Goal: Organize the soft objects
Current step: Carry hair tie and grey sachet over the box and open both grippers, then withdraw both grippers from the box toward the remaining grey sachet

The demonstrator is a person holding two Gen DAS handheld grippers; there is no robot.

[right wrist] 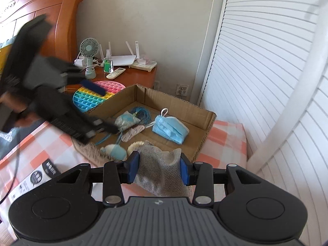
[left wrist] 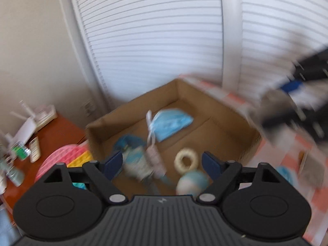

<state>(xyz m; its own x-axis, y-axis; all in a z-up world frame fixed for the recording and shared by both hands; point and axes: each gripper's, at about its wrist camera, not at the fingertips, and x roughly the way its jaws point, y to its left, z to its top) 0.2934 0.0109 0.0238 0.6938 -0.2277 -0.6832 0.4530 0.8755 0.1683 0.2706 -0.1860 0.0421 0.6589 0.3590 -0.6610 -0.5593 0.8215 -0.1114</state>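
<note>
My left gripper [left wrist: 162,165] hung with jaws wide and empty over the open brown cardboard box [right wrist: 207,121]. My right gripper [right wrist: 160,169] pinched a grey mesh cloth [right wrist: 160,172] just at the box's near edge.

Box [left wrist: 207,104] contents blurred, left view

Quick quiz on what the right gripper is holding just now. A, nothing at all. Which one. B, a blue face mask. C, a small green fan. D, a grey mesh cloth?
D: the right gripper is shut on the grey mesh cloth, while the blue face mask lies in the cardboard box.
</note>
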